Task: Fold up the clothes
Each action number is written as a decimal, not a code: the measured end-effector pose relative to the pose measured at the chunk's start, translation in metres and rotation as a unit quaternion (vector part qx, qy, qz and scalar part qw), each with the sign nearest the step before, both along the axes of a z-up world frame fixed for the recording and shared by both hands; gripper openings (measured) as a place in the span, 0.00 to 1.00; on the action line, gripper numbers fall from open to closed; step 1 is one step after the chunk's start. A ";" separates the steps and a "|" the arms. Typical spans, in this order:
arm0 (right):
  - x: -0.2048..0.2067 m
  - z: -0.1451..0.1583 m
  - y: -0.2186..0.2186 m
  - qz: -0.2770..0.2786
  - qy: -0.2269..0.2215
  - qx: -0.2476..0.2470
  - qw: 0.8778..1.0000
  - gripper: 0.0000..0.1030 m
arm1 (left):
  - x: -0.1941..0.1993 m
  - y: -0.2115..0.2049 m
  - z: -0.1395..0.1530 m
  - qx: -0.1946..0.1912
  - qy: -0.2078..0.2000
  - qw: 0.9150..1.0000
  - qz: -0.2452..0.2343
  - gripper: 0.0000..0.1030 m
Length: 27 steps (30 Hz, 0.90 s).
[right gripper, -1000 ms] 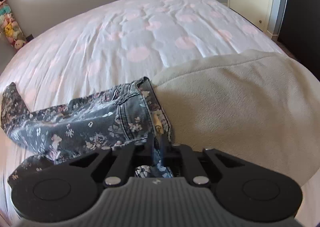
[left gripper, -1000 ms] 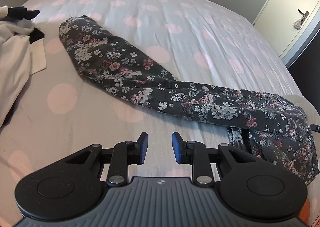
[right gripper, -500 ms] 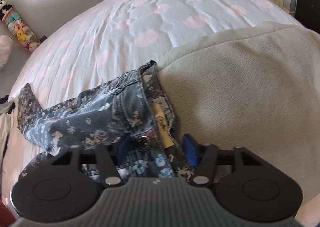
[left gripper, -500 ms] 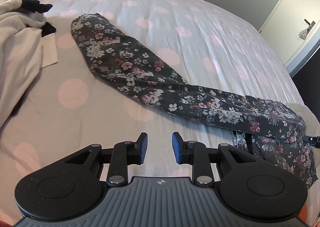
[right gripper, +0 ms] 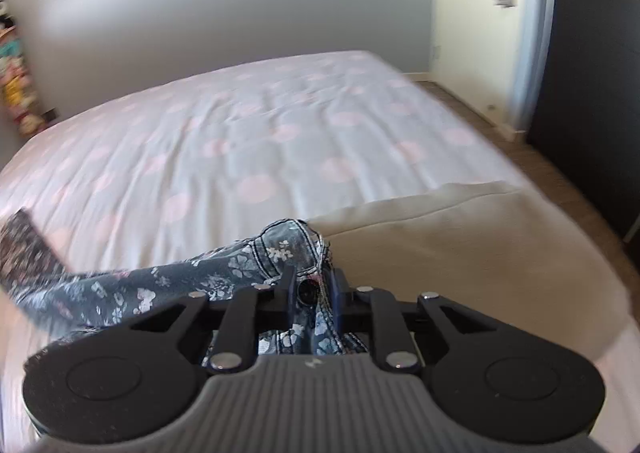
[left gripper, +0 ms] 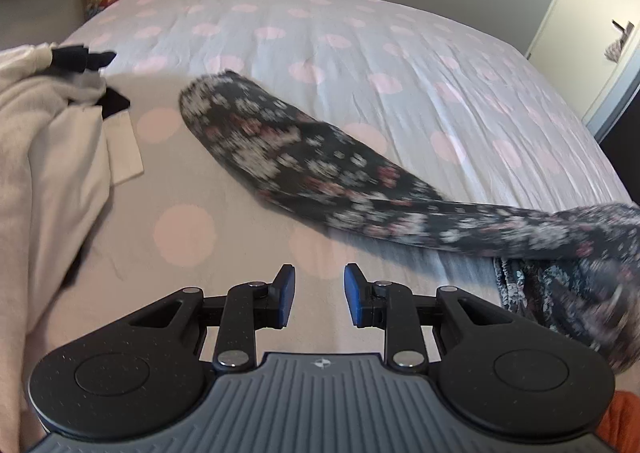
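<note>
Right gripper (right gripper: pixel 311 287) on floral jeans (right gripper: pixel 280 249) waistband, left gripper (left gripper: pixel 316 293) empty

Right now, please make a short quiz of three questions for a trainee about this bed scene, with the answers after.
1. True or false: the left tongs are shut on the floral jeans.
2. Which part of the jeans do the right tongs grip: A) a leg hem, B) the waistband by the button, C) a back pocket?
3. Fill in: to the right of the gripped jeans lies a ____ blanket on the polka-dot bed.

Key: 1. False; they are open and empty, above the bedcover. 2. B. 3. Beige.
</note>
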State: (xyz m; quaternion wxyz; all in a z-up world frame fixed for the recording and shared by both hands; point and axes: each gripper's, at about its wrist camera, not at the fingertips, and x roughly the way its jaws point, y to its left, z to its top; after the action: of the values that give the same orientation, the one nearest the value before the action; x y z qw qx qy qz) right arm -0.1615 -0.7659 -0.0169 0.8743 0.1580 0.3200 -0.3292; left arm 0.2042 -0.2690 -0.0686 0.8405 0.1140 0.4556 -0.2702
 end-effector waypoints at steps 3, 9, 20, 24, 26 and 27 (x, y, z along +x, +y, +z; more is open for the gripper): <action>-0.026 0.000 -0.018 -0.049 0.017 -0.005 0.999 0.18 | 0.004 -0.010 -0.007 0.037 -0.027 0.998 -0.043 0.27; -0.045 -0.041 -0.036 -0.078 0.054 0.044 0.995 0.19 | 0.013 -0.030 -0.021 0.110 -0.082 0.982 -0.129 0.39; -0.031 -0.025 -0.050 -0.064 0.060 0.016 0.996 0.41 | 0.053 -0.067 -0.088 0.293 -0.227 0.878 -0.303 0.41; 0.000 -0.030 -0.060 -0.023 0.080 0.000 0.996 0.41 | 0.075 -0.070 -0.114 0.348 -0.263 0.830 -0.347 0.41; 0.020 -0.035 -0.068 -0.003 0.090 -0.001 0.996 0.41 | 0.087 -0.071 -0.125 0.371 -0.277 0.808 -0.364 0.41; 0.031 -0.037 -0.074 0.003 0.093 0.000 0.996 0.42 | 0.093 -0.071 -0.131 0.382 -0.283 0.797 -0.373 0.41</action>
State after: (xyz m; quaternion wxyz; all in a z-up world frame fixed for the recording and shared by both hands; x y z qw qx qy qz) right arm -0.1304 -0.8395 -0.0543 0.8418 0.1259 0.4001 -0.3396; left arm 0.2968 -0.3403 -0.1993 0.6547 0.6580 0.1856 -0.3223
